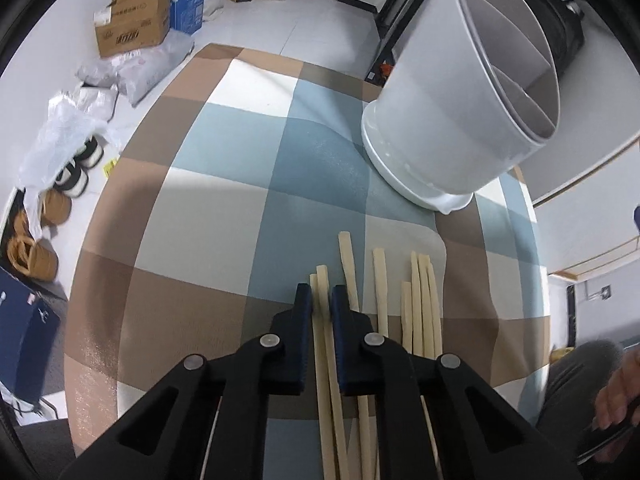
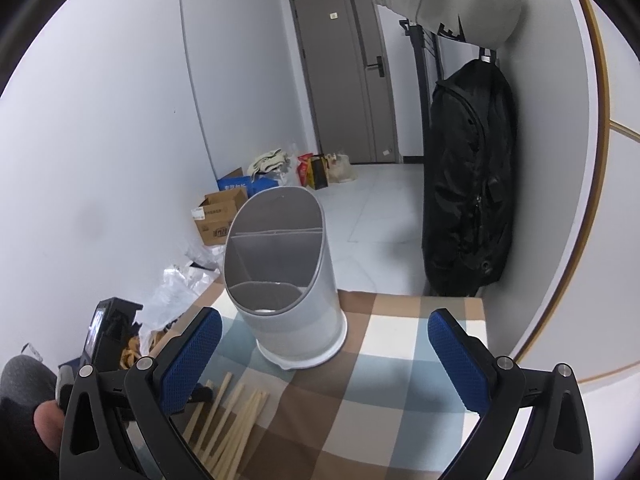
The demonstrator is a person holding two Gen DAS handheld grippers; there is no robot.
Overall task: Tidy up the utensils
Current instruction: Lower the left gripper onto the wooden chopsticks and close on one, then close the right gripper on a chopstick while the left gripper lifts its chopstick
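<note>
Checked blue, brown and white cloth [image 1: 224,208] carries pale wooden chopsticks [image 1: 420,304] at its near edge; left gripper [image 1: 320,304] pinches a pair for lifting, right gripper [image 2: 324,344] gapes wide, unladen, facing the grey divided holder [image 2: 288,264] beyond.

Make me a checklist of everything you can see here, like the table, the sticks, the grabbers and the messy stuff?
Surface: checked tablecloth in tan, blue and white.
Job's things: wooden chopsticks lying loose; grey utensil holder upright, dividers inside, no utensils visible in it.
Clutter: nothing seen on the cloth.
Grippers: left gripper fingers nearly closed around two chopsticks; right gripper open, holding nothing.
Cables: nothing seen.
Surroundings: cardboard boxes, plastic bags, black backpack, door.
</note>
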